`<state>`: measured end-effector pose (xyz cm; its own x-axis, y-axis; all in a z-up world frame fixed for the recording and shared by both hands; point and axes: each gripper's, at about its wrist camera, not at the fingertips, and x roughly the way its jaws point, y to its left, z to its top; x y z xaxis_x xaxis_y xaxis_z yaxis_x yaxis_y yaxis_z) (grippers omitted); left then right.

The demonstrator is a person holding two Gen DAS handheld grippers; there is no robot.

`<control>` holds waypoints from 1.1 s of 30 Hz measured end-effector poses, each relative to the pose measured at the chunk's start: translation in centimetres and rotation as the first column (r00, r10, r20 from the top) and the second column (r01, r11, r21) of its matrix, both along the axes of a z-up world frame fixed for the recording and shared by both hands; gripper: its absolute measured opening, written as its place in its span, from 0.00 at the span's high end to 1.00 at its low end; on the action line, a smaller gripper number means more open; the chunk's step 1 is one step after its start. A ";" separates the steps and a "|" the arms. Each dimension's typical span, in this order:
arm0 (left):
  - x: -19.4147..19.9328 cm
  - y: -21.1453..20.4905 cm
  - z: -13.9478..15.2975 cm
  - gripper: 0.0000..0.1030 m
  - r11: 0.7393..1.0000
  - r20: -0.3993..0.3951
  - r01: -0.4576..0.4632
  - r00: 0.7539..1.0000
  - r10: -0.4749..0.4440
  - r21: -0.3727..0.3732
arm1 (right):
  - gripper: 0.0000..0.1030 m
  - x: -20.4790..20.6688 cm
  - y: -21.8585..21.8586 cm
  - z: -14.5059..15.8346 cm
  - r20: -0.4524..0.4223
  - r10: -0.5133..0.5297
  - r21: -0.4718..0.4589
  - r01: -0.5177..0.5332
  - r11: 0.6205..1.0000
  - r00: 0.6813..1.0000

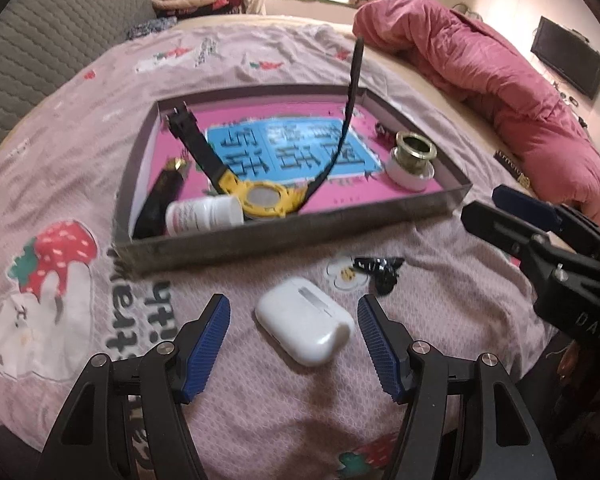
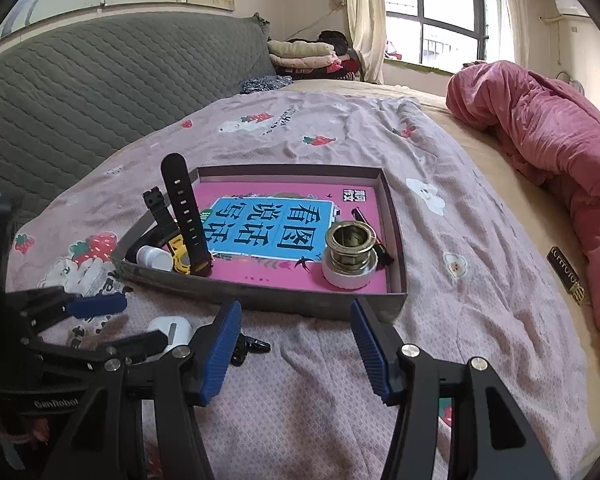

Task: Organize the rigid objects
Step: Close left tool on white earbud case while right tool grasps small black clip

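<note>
A white earbud case [image 1: 305,321] lies on the pink bedsheet between the open fingers of my left gripper [image 1: 294,308], not touched; it also shows in the right wrist view [image 2: 171,331]. A small black clip [image 1: 380,270] lies just beyond it, also in the right wrist view [image 2: 246,346]. A shallow grey box [image 1: 432,204] with a pink floor holds a yellow watch [image 1: 266,198] with black straps, a white pill bottle [image 1: 204,216], a dark bottle [image 1: 160,200] and a brass ring on a white cap [image 1: 414,158]. My right gripper [image 2: 296,314] is open and empty in front of the box [image 2: 292,300].
A rumpled red duvet [image 2: 548,136] lies along the bed's right side. A small black and gold bar [image 2: 566,274] lies on the beige sheet beside it. A grey quilted headboard [image 2: 100,80] stands to the left. Folded clothes [image 2: 308,54] sit at the back.
</note>
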<state>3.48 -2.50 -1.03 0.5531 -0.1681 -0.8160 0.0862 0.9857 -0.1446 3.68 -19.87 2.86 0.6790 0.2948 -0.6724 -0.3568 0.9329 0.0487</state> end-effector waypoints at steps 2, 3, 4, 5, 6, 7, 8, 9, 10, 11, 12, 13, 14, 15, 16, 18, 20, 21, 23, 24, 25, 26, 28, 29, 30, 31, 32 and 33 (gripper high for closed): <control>0.1 -0.2 -0.3 0.34 1.000 -0.010 -0.003 1.000 0.003 0.000 | 0.45 0.1 -0.3 -0.1 -0.008 -0.006 0.007 0.006 1.000 1.000; 0.1 -0.4 -0.5 0.34 1.000 -0.016 -0.006 1.000 0.006 0.001 | 0.45 0.2 -0.4 -0.2 -0.011 -0.010 0.010 0.010 1.000 1.000; 0.2 -0.6 -0.7 0.34 1.000 -0.023 -0.009 1.000 0.010 0.003 | 0.45 0.2 -0.5 -0.2 -0.014 -0.012 0.012 0.012 1.000 1.000; 0.3 -0.8 -0.9 0.34 1.000 -0.028 -0.015 1.000 0.015 0.006 | 0.45 0.3 -0.6 -0.3 -0.018 -0.014 0.011 0.014 1.000 1.000; 0.4 -0.9 -1.1 0.34 1.000 -0.032 -0.023 0.999 0.023 0.011 | 0.45 0.3 -0.6 -0.3 -0.020 -0.016 0.010 0.016 1.000 1.000; 0.5 -1.0 -1.3 0.34 0.999 -0.038 -0.031 0.999 0.032 0.010 | 0.45 0.3 -0.6 -0.4 -0.022 -0.016 0.011 0.016 1.000 1.000; 0.8 -1.1 -1.5 0.34 0.999 -0.046 -0.034 0.998 0.035 0.011 | 0.45 0.3 -0.6 -0.5 -0.027 -0.015 0.013 0.015 1.000 1.000; 0.9 -1.2 -1.7 0.34 0.999 -0.051 -0.039 0.998 0.040 0.017 | 0.45 0.4 -0.6 -0.6 -0.031 -0.015 0.011 0.015 1.000 0.999; 1.1 -1.3 -1.9 0.34 0.999 -0.056 -0.041 0.998 0.042 0.021 | 0.45 0.4 -0.5 -0.7 -0.033 -0.013 0.010 0.014 1.000 0.999; 1.3 -1.4 -2.1 0.34 0.999 -0.062 -0.041 0.997 0.043 0.026 | 0.45 0.5 -0.4 -0.8 -0.037 -0.009 0.010 0.010 1.000 0.999; 1.5 -1.6 -2.4 0.34 0.998 -0.067 -0.045 0.997 0.048 0.043 | 0.45 0.5 -0.3 -1.0 -0.044 -0.002 0.009 0.003 1.000 0.999; 1.6 -1.6 -2.7 0.34 0.997 -0.074 -0.049 0.996 0.053 0.056 | 0.45 0.6 -0.2 -1.1 -0.050 0.004 0.009 -0.003 1.000 0.999; 1.7 -1.6 -2.8 0.34 0.997 -0.079 -0.050 0.995 0.055 0.059 | 0.45 0.7 0.0 -1.3 -0.059 0.013 0.010 -0.013 1.000 0.998; 1.7 -1.6 -2.8 0.34 0.997 -0.079 -0.050 0.995 0.055 0.057 | 0.45 0.8 0.2 -1.6 -0.070 0.023 0.005 -0.023 1.000 0.997; 1.7 -1.5 -2.8 0.34 0.997 -0.080 -0.051 0.995 0.056 0.055 | 0.45 0.9 0.5 -1.9 -0.077 0.033 -0.006 -0.034 0.999 0.996; 1.7 -1.1 -2.8 0.34 0.997 -0.089 -0.054 0.994 0.058 0.052 | 0.45 0.9 1.0 -2.4 -0.089 0.058 -0.027 -0.060 0.998 0.994; 1.6 -0.7 -2.8 0.34 0.997 -0.100 -0.056 0.993 0.060 0.043 | 0.45 1.0 1.7 -2.9 -0.105 0.090 -0.037 -0.095 0.995 0.990; 1.5 -0.4 -2.7 0.34 0.998 -0.106 -0.058 0.992 0.062 0.036 | 0.45 1.0 2.1 -3.2 -0.110 0.110 -0.048 -0.116 0.992 0.988; 1.3 0.3 -2.6 0.34 0.997 -0.117 -0.072 0.990 0.074 0.024 | 0.45 0.9 2.8 -3.5 -0.114 0.140 -0.060 -0.147 0.987 0.984; 1.3 0.8 -2.6 0.34 0.996 -0.124 -0.087 0.988 0.088 0.016 | 0.45 0.9 3.2 -3.7 -0.116 0.161 -0.070 -0.170 0.983 0.980; 1.2 1.4 -2.5 0.34 0.995 -0.129 -0.099 0.987 0.099 0.004 | 0.45 1.0 3.5 -4.0 -0.121 0.177 -0.074 -0.187 0.980 0.977; 1.2 1.7 -2.5 0.34 0.994 -0.131 -0.106 0.986 0.105 -0.002 | 0.45 1.0 3.7 -4.1 -0.127 0.187 -0.079 -0.198 0.977 0.974; 1.2 2.2 -2.6 0.34 0.993 -0.135 -0.118 0.984 0.115 -0.010 | 0.45 1.2 4.3 -4.7 -0.132 0.199 -0.101 -0.213 0.972 0.971; 1.2 2.3 -2.7 0.34 0.993 -0.136 -0.119 0.984 0.116 -0.014 | 0.45 1.4 4.5 -4.9 -0.136 0.205 -0.111 -0.221 0.969 0.969; 1.2 2.3 -2.7 0.34 0.993 -0.133 -0.118 0.984 0.115 -0.016 | 0.45 1.5 4.7 -5.1 -0.139 0.213 -0.117 -0.229 0.966 0.967; 1.2 2.2 -2.7 0.34 0.993 -0.131 -0.115 0.985 0.113 -0.011 | 0.45 1.7 4.9 -5.4 -0.147 0.221 -0.122 -0.239 0.963 0.964; 1.2 2.0 -2.7 0.34 0.994 -0.126 -0.110 0.986 0.108 -0.004 | 0.45 1.8 5.0 -5.6 -0.153 0.225 -0.127 -0.245 0.961 0.962; 1.3 2.0 -2.8 0.34 0.994 -0.122 -0.106 0.987 0.105 0.002 | 0.45 1.9 5.2 -5.9 -0.157 0.228 -0.135 -0.250 0.959 0.961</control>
<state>4.73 -0.51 -3.79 0.4648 -0.1178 -0.8775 -0.0367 0.9877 -0.1520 5.60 -14.66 -3.04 0.4981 0.3241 -0.8042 -0.5697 0.8215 -0.0218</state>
